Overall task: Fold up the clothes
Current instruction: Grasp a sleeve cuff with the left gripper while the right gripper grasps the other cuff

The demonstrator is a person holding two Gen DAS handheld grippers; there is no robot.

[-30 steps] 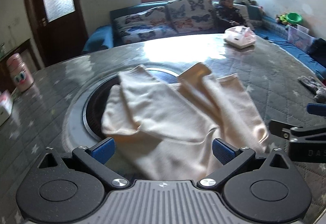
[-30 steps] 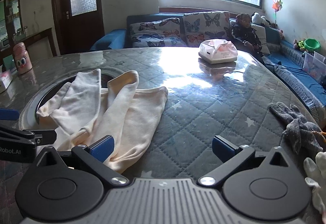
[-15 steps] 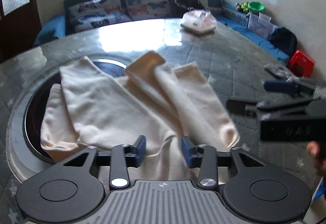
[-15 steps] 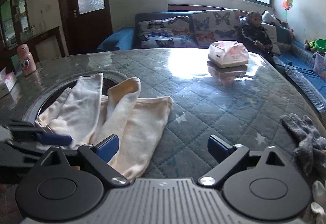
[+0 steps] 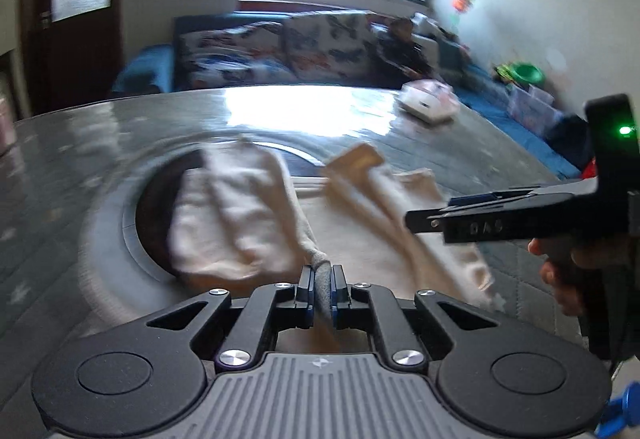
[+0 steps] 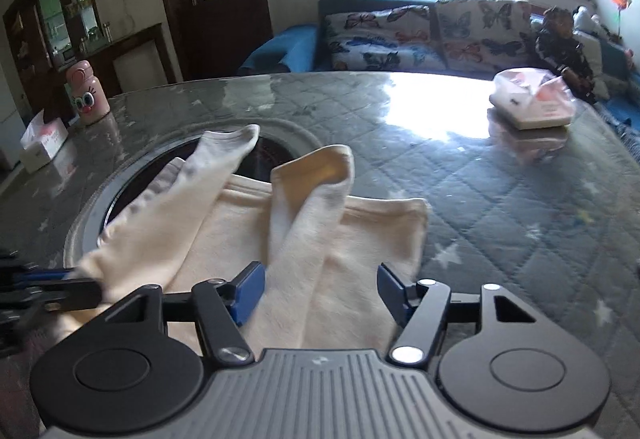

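Two grippers: my left gripper (image 5: 322, 289) pinches the soft, light garment (image 6: 312, 235); my right gripper (image 6: 320, 289) gapes astride its limp hem.

Smeared by motion blur across the whole left wrist view: cream garment (image 5: 340, 239), counter (image 5: 80, 167) and sofa (image 5: 280, 51), with fabric edges and folds impossible to trace. Near hem of the garment hidden under the left tongs (image 5: 322, 291) and, in the right wrist view, behind the body of the right tongs (image 6: 318, 289). Left tongs cut off there by the left edge, so grip unreadable from that side; right tongs cropped at the right edge of the left view.
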